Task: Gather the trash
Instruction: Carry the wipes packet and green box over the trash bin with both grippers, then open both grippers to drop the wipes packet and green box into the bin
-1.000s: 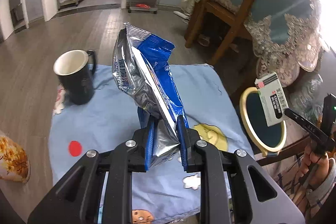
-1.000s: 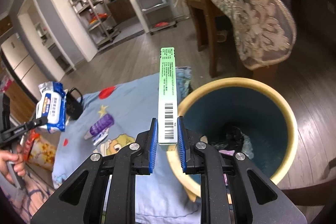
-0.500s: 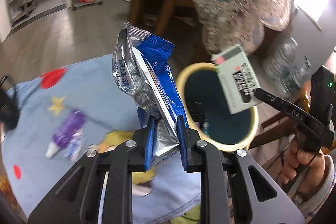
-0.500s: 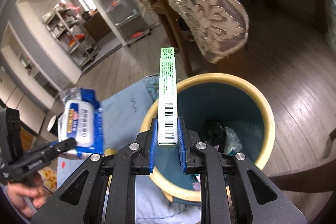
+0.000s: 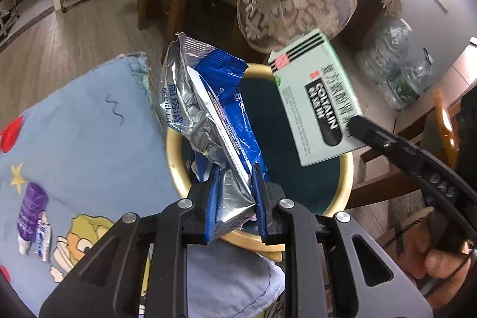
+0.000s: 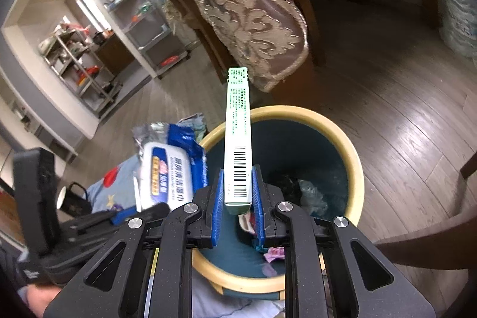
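Both tools are loaded and over the bin! The left tool (image 5: 235, 198) pinches the bottom of a silver-and-blue wet-wipes packet (image 5: 205, 115), which stands up above the near-left rim of the yellow-rimmed trash bin (image 5: 345, 178). The right tool (image 6: 237, 198) squeezes a slim green-and-white medicine box (image 6: 238, 139) by its barcode end, over the bin's mouth, where earlier rubbish already lies.

Here's the danger: the packet is tall, floppy and sits right at the rim, so on release it may well tip back onto the blue cartoon cloth (image 5: 83, 139) instead of dropping inside. The box looks better placed, yet it could catch the far rim if it falls long-end first. The two pieces hang near each other, and a clash could knock either off line. A purple tube (image 5: 29, 210) is not yet collected from the cloth.
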`<state>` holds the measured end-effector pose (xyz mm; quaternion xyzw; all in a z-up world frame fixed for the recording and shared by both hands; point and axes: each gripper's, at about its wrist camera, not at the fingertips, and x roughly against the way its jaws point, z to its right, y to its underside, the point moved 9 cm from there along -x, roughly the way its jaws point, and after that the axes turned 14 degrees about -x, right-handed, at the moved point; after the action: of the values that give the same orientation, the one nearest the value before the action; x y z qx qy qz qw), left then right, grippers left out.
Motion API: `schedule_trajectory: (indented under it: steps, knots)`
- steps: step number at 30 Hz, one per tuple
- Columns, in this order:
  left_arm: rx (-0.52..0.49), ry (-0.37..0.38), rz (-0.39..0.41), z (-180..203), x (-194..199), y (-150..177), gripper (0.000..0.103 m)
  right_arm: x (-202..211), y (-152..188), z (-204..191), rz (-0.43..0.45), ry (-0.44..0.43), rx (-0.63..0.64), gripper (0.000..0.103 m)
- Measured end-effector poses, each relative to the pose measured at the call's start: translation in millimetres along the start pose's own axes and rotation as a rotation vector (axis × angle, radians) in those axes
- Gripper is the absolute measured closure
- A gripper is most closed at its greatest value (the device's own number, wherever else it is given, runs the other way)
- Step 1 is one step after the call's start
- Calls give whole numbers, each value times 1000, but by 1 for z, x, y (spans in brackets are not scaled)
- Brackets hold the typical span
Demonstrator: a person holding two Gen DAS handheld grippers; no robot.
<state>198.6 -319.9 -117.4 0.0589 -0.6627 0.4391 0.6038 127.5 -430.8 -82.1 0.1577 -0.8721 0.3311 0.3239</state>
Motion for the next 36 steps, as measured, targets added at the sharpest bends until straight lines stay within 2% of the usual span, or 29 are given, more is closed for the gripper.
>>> schedule_trajectory:
  steps: [4,10,15,20,24,27,30,36]
  knots:
    - [1,7,-30,3,-16,3,82,-4,1,1,-5,14,8,83]
    - [32,17,-44,-3,-20,10,74,-12,5,1,-25,40,22,83]
    - [16,-17,-21,-9,-12,11,50,-15,8,3,-35,65,26,83]
    - [20,-26,-7,-14,-2,14,48,-21,11,6,-62,77,19,78]
    - [15,-51,3,-21,10,18,48,-19,10,6,-58,77,15,58]
    - [7,-74,7,-27,20,25,46,-18,10,3,-53,67,11,48]
    - [8,-103,9,-37,29,34,42,-18,12,-4,-58,47,16,43]
    - [49,-148,1,-69,49,60,40,-19,19,-22,-66,20,45,32]
